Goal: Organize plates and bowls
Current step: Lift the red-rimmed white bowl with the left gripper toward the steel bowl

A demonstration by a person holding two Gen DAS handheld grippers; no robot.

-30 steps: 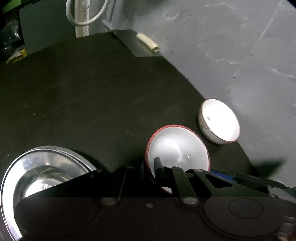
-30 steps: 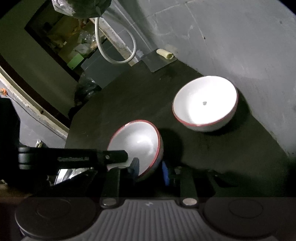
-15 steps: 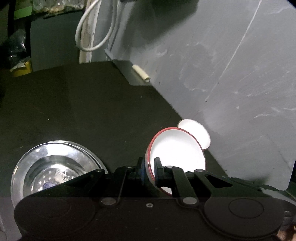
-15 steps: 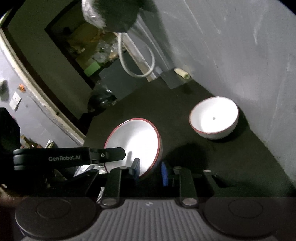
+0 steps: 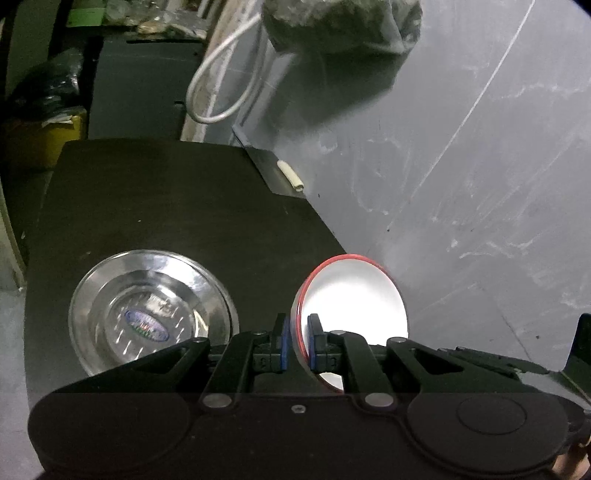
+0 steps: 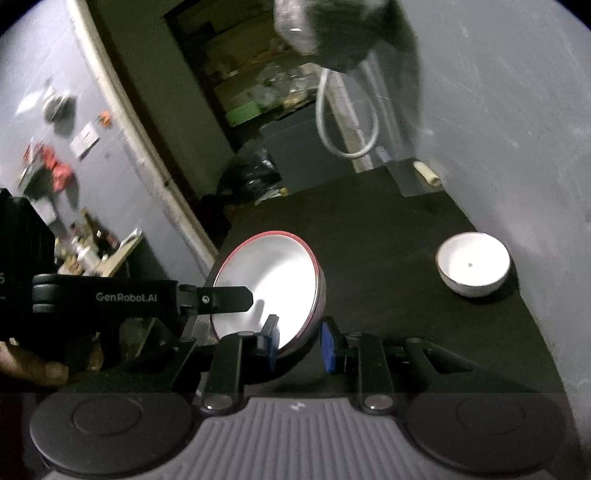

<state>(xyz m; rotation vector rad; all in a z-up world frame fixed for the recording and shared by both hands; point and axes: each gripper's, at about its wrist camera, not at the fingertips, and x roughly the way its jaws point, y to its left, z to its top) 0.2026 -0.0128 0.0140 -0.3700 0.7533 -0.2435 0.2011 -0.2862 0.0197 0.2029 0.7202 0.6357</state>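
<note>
A white bowl with a red rim [image 5: 354, 295] hangs tilted above the black table [image 5: 166, 203]. My left gripper [image 5: 297, 343] is shut on its rim, one blue pad on each side of the wall. In the right wrist view the same bowl [image 6: 269, 280] also sits in my right gripper [image 6: 300, 343], which is shut on its lower wall. There the left gripper's finger [image 6: 221, 297] reaches the bowl from the left. A second white bowl [image 6: 472, 266] stands upright on the table by the wall. Shiny steel plates [image 5: 147, 314] lie stacked on the table's near left.
A grey wall [image 5: 461, 166] runs along the table's right side. A filled bag [image 5: 340, 22] hangs above the far end beside a looped white cable [image 5: 221, 85]. A small cream roll [image 5: 291, 177] lies on a grey sheet at the back corner. Clutter lies beyond the table.
Both grippers have risen with the red-rimmed bowl, and the table now looks farther below. The second bowl has dropped out of the left wrist view. The steel plates now show in full.
</note>
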